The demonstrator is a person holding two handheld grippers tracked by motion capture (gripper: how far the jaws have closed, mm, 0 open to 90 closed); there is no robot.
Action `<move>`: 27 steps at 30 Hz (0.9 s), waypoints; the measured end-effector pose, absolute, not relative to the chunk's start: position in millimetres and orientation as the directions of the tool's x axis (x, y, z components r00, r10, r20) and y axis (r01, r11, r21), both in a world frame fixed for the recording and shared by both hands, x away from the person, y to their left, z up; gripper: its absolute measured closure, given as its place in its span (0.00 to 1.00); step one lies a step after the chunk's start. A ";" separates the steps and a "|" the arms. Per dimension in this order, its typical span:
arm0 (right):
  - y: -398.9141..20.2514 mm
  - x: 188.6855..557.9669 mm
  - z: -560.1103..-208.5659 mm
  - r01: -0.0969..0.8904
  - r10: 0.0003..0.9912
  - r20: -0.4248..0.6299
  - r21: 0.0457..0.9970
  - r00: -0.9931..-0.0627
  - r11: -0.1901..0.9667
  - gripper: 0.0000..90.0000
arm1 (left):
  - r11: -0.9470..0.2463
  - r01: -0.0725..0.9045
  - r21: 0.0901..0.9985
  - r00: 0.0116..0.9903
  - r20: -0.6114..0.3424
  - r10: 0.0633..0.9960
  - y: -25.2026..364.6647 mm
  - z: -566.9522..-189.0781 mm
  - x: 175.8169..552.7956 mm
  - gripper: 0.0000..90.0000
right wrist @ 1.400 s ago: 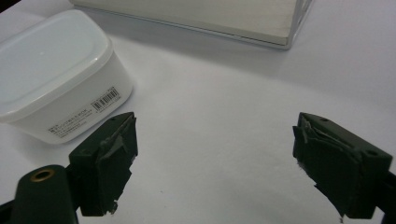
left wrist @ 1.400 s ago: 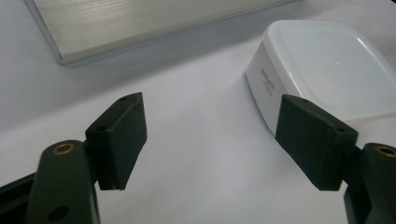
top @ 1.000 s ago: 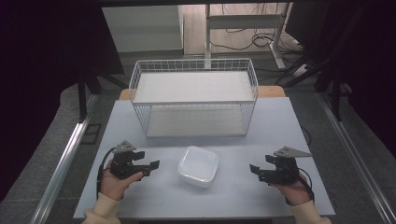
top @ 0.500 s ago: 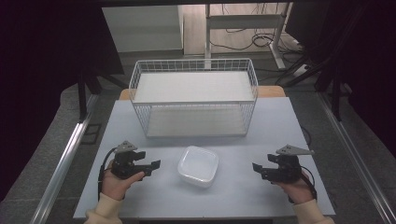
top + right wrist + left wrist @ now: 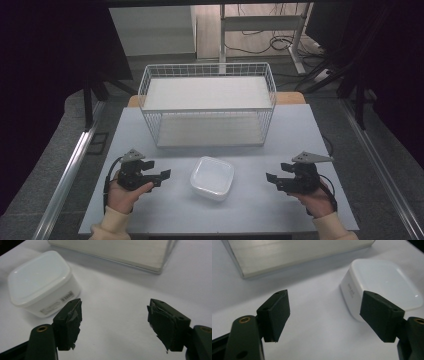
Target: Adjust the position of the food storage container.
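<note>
We held the left gripper and the right gripper with jaws spread and empty. The white lidded container sat on the table between them, apart from both. Since a second earlier, the right gripper had drifted slightly outward; we judged no grasp had begun. The wire basket stood beyond.
</note>
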State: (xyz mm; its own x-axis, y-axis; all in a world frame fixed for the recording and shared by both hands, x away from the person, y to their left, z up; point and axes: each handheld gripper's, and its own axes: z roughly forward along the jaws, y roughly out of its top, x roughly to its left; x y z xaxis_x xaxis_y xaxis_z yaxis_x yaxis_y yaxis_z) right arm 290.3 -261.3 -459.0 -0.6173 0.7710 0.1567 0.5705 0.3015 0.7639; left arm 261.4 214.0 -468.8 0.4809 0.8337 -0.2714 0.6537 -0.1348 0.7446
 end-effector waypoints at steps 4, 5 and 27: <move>-250.9 289.4 -453.4 0.551 0.740 0.147 0.763 -0.657 0.337 0.34 | -0.147 0.645 0.750 0.491 -0.258 0.832 213.6 -465.8 260.4 0.27; -250.9 289.4 -453.4 0.551 0.740 0.147 0.763 -0.657 0.337 0.34 | -0.148 0.647 0.748 0.490 -0.258 0.833 213.6 -466.5 260.7 0.27; -198.7 263.9 -446.1 0.511 0.615 0.165 0.736 -0.771 0.443 0.59 | -0.150 0.667 0.730 0.487 -0.276 0.829 215.4 -474.5 267.5 0.26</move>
State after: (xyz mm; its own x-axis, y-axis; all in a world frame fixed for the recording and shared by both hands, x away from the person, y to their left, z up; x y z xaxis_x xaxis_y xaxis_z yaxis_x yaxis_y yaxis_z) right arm 263.9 -198.7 -446.1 -0.7709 0.6152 0.1653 0.5113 0.4430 0.7364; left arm 267.5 215.4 -474.5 0.4872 0.8286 -0.2756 0.6671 -0.1495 0.7298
